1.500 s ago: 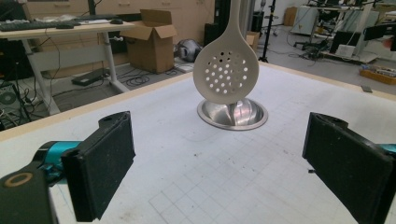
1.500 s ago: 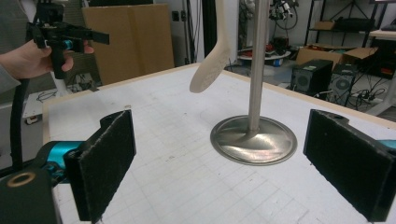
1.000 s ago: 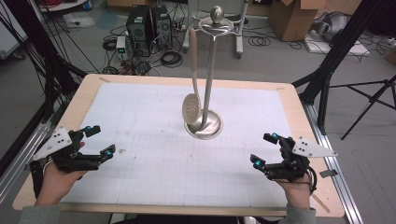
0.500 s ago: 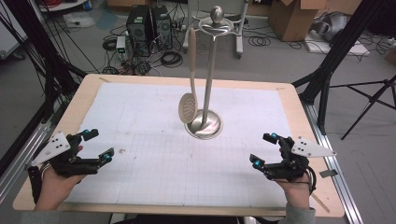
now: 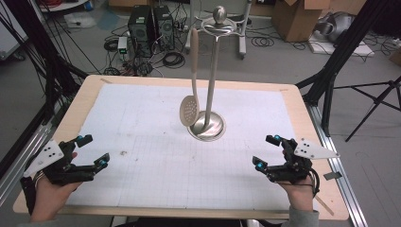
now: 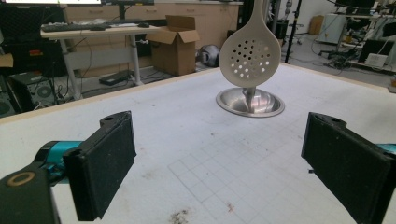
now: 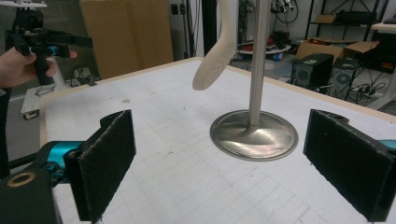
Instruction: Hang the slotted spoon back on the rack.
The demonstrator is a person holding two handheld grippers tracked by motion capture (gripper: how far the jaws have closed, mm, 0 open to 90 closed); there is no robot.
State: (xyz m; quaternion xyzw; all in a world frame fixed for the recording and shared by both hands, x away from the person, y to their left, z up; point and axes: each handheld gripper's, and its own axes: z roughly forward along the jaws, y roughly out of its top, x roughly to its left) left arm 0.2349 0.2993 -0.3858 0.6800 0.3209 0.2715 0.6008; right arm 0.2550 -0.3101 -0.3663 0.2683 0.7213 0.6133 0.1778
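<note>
Slotted spoon [image 5: 188,109] well beyond gripper [image 5: 91,152]

Overhead plus two low stand-facing [image 5: 206,126] views

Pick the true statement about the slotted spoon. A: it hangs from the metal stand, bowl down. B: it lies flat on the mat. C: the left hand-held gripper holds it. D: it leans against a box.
A: the slotted spoon hangs by its handle from the top of the metal stand, its perforated bowl clear of the mat, with both hand-held grippers apart from it.
</note>
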